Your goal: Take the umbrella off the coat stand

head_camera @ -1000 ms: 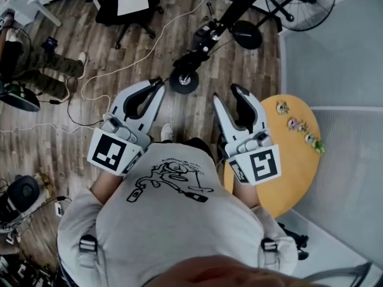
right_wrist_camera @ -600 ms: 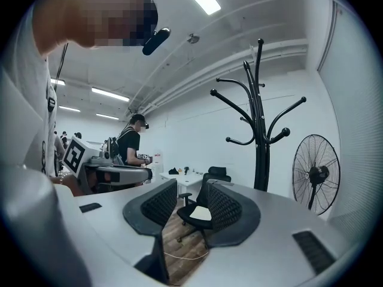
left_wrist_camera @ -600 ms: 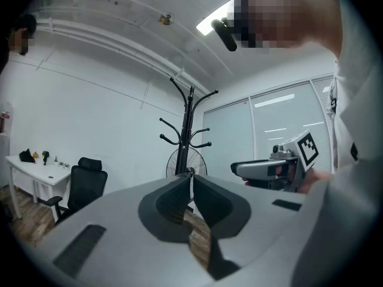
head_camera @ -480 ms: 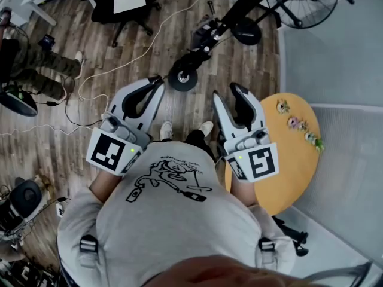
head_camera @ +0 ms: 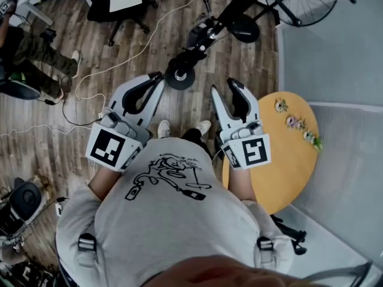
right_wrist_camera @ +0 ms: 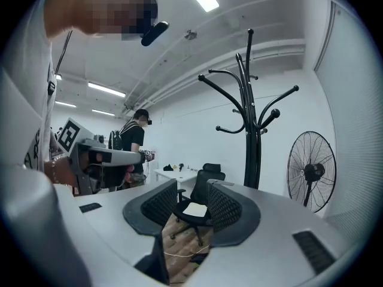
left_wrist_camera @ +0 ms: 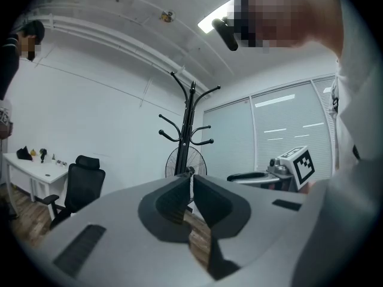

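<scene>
A black coat stand (head_camera: pixel 180 76) rests its round base on the wood floor just ahead of me. Its pole (head_camera: pixel 239 8) leans toward the top of the head view. Its hooks (left_wrist_camera: pixel 191 118) (right_wrist_camera: pixel 250 130) look bare in both gripper views, and I see no umbrella in any view. My left gripper (head_camera: pixel 157 78) (left_wrist_camera: pixel 191 173) is held level toward the stand, its tips together with nothing between them. My right gripper (head_camera: pixel 225 88) (right_wrist_camera: pixel 192 187) is also level, beside the left one. Its jaws stand apart and empty.
A pedestal fan (head_camera: pixel 305 2) (right_wrist_camera: pixel 311 172) stands right of the coat stand. A round yellow table (head_camera: pixel 293 154) with small trinkets is close on my right. A black office chair (head_camera: pixel 122 2) (right_wrist_camera: pixel 200 205), loose cables (head_camera: pixel 119 70) and another person (head_camera: pixel 36 58) are to the left.
Both grippers have edged forward toward the stand's base, and the right one has sunk a little. Neither gripper's jaws have visibly changed.
</scene>
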A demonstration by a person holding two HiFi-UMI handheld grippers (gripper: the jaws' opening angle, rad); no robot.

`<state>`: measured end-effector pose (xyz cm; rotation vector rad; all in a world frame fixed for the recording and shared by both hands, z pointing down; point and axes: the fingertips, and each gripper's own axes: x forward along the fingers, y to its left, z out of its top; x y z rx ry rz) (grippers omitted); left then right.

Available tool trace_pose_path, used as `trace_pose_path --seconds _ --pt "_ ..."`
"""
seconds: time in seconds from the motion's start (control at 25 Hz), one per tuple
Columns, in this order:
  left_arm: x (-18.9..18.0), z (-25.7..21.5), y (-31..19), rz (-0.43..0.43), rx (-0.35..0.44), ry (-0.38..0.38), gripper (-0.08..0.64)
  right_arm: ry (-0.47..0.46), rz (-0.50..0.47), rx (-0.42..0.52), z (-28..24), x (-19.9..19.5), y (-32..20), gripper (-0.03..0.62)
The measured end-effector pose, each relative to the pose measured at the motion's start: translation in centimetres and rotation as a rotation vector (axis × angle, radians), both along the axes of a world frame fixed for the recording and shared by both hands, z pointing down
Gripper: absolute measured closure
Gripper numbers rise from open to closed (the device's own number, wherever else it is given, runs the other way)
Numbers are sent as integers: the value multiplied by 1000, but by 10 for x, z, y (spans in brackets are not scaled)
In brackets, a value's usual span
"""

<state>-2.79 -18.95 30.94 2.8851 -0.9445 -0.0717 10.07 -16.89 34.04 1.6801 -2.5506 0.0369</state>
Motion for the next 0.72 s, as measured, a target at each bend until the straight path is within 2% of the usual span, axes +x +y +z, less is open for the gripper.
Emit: trace_pose_path --seconds 0.2,0.72 --pt "1 1 -3 -6 -1 0 538 6 20 -24 26 12 -8 423" --pt "1 6 -5 -7 -14 -7 538 100 50 -74 105 28 -31 422"
